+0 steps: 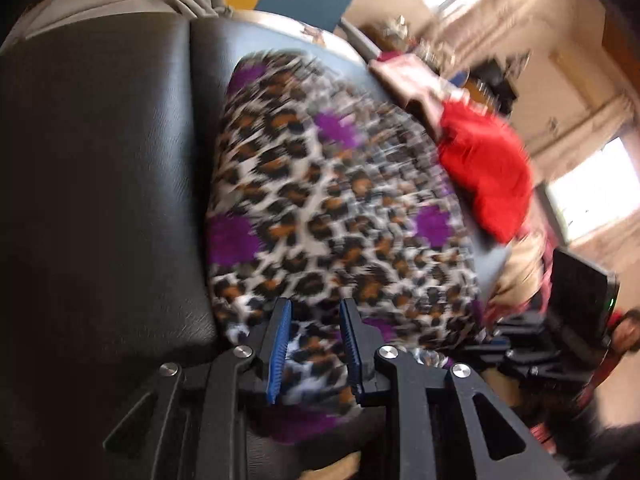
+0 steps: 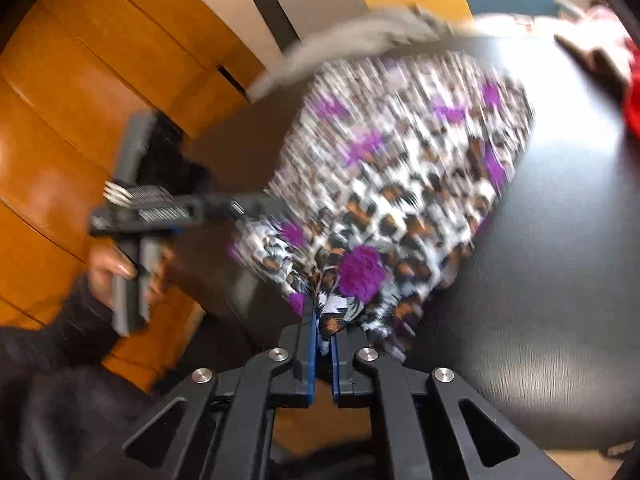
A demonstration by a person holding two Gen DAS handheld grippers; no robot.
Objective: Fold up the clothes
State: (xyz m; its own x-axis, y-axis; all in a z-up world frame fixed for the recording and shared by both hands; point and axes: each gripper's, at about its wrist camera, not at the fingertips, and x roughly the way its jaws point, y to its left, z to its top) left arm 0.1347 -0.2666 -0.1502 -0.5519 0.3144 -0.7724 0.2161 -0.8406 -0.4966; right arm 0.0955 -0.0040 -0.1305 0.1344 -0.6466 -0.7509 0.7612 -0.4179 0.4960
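On the black cushion [image 1: 100, 168], you're pinching the leopard-print cloth [image 1: 340, 200] in your right gripper [image 2: 323, 344]; left gripper's [image 1: 316, 344] jaws are apart over its edge, probably not gripping yet. Close it next, then lift to fold.

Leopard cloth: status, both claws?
Right claw shut on leopard cloth corner. Left claw part open, cloth between pads, grip unclear. Red garment beside it, not blocking.
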